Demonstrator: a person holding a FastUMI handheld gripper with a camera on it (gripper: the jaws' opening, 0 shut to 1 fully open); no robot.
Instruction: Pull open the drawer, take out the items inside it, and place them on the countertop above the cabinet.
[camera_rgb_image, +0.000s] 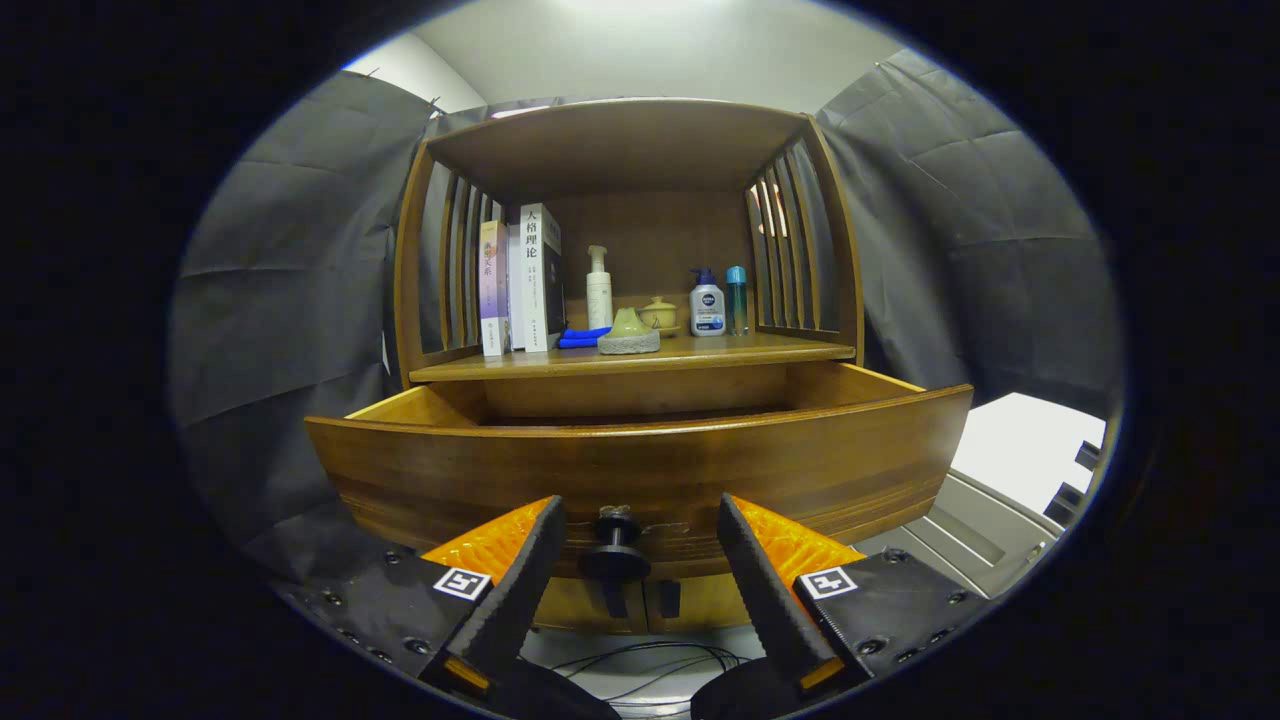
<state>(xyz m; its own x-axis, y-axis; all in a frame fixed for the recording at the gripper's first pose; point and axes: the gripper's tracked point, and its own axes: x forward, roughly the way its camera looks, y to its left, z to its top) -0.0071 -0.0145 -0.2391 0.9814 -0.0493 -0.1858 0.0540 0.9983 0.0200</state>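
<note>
The gripper is held level and pointed straight ahead, its two fingers spread wide apart and angled slightly inward toward their tips, closing on nothing; a square marker tag sits on the mount behind each finger.

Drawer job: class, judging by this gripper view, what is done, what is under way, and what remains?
Done: the drawer is pulled out. In hand: the gripper is open, fingers either side of the knob, not pressing it. Left: taking out the contents, hidden behind the drawer front, and placing them on the countertop.
</note>
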